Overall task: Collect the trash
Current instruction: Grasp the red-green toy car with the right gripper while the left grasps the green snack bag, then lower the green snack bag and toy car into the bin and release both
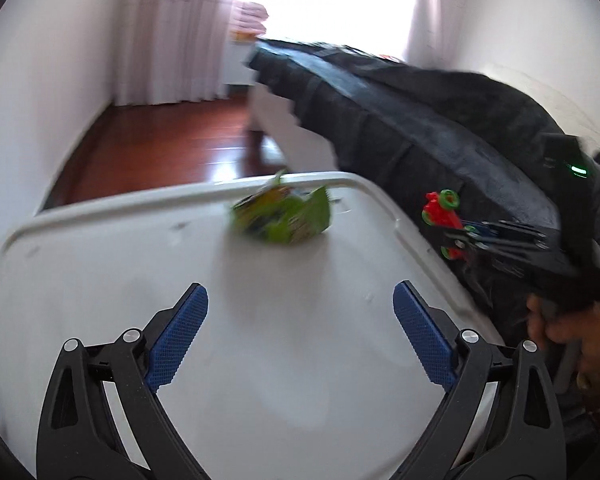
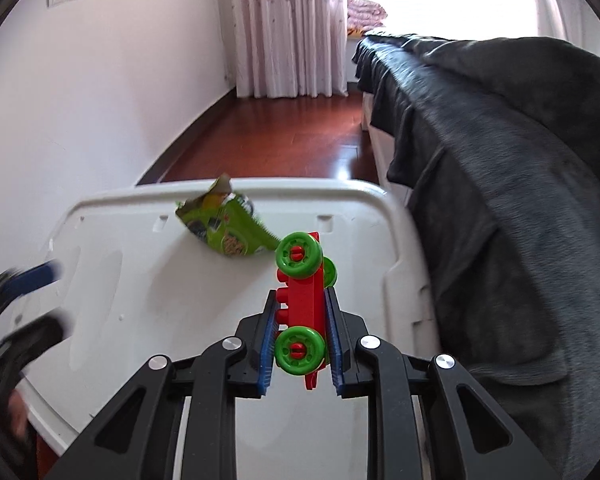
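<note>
Right wrist view: the right gripper (image 2: pixel 300 320) is seen clamped on a red toy car (image 2: pixel 301 300) with green wheels, its blue pads (image 2: pixel 267 344) pressed against the two flat sides of the red body. The car is held on edge, wheels facing the camera, above the white lid (image 2: pixel 120 264) of what appears to be a plastic bin. A grip across the flat sides is judged sensible, since the wheels would roll under the pads.

A crumpled green snack wrapper (image 2: pixel 224 232) is seen lying on the lid near its far rim, just beyond the car and apart from it. This is taken to be the trash the task concerns; it is not held by either gripper.

Left wrist view: the left gripper (image 1: pixel 300 320) is seen with jaws wide apart and nothing between them, pointed across the lid toward the wrapper (image 1: pixel 284 220). The frame is blurred, so the exact gap to the wrapper cannot be judged, though the two are plainly not in contact. The open stance suits an approach to a flat, light item.

A dark blanket (image 2: pixel 500 184) is draped over the bed beside the lid, touching its right edge. Red wooden floor (image 2: pixel 268 140) and a curtain (image 2: pixel 288 28) are noted beyond.

The wrapper's thin foil is likely to slide or flatten, so a pinch at its raised corner would be favoured.
</note>
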Available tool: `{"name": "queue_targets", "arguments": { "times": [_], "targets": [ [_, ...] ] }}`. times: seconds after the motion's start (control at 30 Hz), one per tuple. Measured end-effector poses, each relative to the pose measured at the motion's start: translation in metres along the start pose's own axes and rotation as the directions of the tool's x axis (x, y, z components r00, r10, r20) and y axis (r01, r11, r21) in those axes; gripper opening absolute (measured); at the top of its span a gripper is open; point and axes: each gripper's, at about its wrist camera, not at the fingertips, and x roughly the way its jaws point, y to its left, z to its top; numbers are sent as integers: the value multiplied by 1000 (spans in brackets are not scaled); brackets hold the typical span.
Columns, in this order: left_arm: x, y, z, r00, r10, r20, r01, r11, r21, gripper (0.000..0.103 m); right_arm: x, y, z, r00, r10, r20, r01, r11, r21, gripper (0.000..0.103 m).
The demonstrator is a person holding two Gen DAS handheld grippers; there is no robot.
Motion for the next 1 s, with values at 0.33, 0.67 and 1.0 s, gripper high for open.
{"name": "queue_targets", "arguments": {
  "times": [0.33, 0.67, 1.0],
  "targets": [
    [104, 18, 53, 994, -82, -70, 94, 980, 174, 91, 0, -10, -2, 999, 32, 35, -32, 999, 4, 22],
    [178, 2, 54, 984, 31, -176, 41, 920, 391, 91, -1, -9, -5, 998, 54, 37, -55, 998, 7, 22],
    [168, 28, 48, 987, 28, -160, -9, 993, 118, 43, 2, -4, -9, 998, 49, 30, -49, 999, -5, 22]
  ]
}}
